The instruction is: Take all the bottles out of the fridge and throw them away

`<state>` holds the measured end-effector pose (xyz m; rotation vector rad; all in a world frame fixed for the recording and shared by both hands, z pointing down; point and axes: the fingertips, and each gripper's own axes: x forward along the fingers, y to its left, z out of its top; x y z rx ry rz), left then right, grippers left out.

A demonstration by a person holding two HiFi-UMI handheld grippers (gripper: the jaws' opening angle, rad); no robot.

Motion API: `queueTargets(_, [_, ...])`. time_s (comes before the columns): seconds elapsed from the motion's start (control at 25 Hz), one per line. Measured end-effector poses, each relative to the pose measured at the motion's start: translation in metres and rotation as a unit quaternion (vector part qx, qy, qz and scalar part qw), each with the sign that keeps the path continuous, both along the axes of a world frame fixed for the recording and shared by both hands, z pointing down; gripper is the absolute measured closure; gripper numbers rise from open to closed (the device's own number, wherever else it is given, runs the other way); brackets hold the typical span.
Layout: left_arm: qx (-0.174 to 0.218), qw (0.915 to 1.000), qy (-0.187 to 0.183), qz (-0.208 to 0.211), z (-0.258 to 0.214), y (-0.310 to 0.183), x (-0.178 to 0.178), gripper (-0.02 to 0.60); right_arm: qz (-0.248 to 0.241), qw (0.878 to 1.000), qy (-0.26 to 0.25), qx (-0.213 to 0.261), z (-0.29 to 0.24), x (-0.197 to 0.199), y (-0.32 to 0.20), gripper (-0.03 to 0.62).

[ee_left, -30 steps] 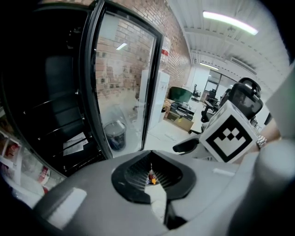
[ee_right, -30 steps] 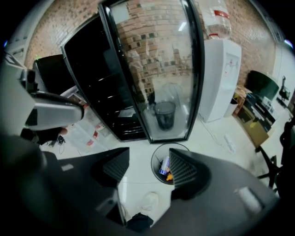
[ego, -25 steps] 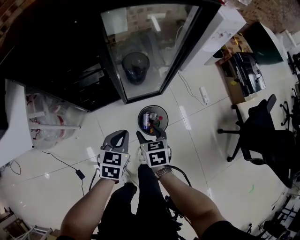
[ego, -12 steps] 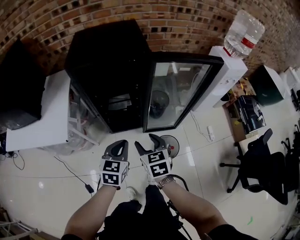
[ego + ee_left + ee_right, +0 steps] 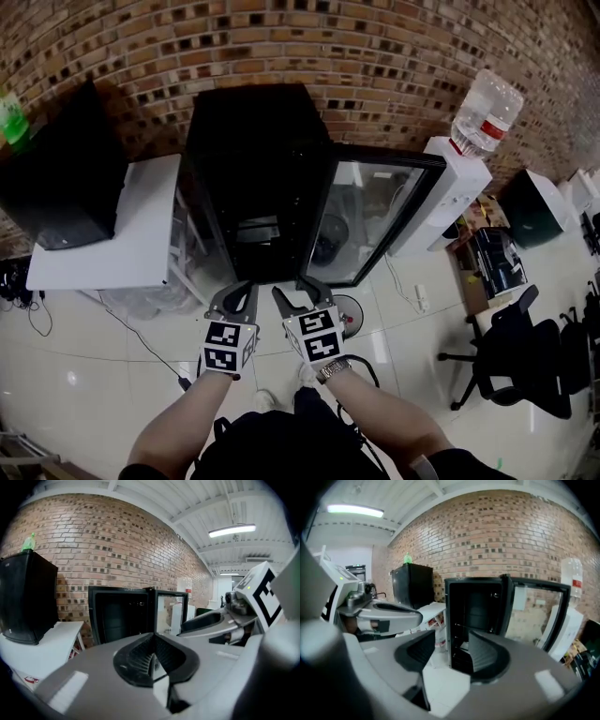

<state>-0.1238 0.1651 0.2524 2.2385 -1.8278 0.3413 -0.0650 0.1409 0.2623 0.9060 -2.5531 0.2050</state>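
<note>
"Bottles: position?"
"None discernible; fridge (image 5: 255, 169) interior is dark, ahead of both fingertips, door (image 5: 375, 211) open."
"Jaws?"
"Left gripper (image 5: 151, 660) pressed together, empty. Right gripper (image 5: 449, 649) spread, empty, just been closing."
"Hazard?"
"Reaching in blind may topple bottles."

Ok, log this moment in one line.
left hand-held gripper: shut, empty | right hand-held gripper: open, just narrowed, empty | fridge: door open

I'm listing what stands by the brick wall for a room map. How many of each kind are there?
Fridge, glass door open: 1
Black box on the table: 1
White table: 1
Water dispenser: 1
Green bottle on the box: 1
Total: 5
</note>
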Motion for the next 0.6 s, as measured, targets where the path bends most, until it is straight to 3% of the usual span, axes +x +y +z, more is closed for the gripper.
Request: queueTargets(0.6, [0.048,0.9982,-0.026,0.025,-0.053,0.024,-0.008,0.578,0.002,0.998,-0.024,0.056,-0.053,-0.013,0.022,0.579])
